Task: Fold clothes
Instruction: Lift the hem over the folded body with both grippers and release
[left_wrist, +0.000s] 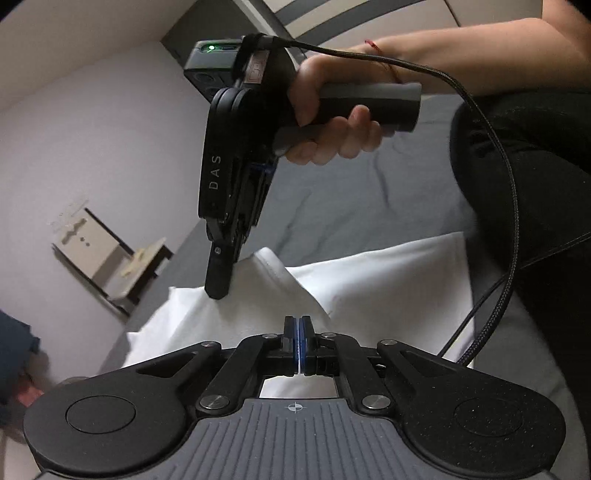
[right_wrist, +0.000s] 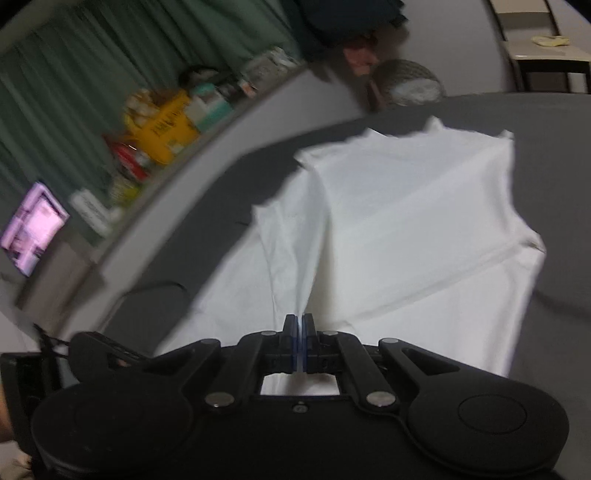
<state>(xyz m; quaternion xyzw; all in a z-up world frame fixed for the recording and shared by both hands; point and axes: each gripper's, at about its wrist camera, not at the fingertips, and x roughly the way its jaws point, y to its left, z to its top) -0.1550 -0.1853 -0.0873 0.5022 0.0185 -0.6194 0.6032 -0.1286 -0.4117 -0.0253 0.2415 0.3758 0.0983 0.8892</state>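
Observation:
A white garment (left_wrist: 369, 280) lies on a grey bed sheet (left_wrist: 332, 192). My left gripper (left_wrist: 298, 321) is shut, with a thin white edge of the garment pinched between its blue pads. In the left wrist view the right gripper (left_wrist: 218, 291) comes down from above, held by a hand (left_wrist: 332, 122), its fingers closed on a raised fold of the cloth. In the right wrist view the right gripper (right_wrist: 298, 320) is shut on a ridge of the white garment (right_wrist: 406, 221), which rises from the bed toward the pads. The rest of the cloth spreads flat beyond.
A person's dark-clothed leg (left_wrist: 524, 166) rests on the bed at the right. A cable (left_wrist: 491, 147) trails from the right gripper. A small shelf (left_wrist: 107, 258) stands by the wall. A cluttered ledge (right_wrist: 166, 122) and green curtain (right_wrist: 92, 74) lie beyond the bed.

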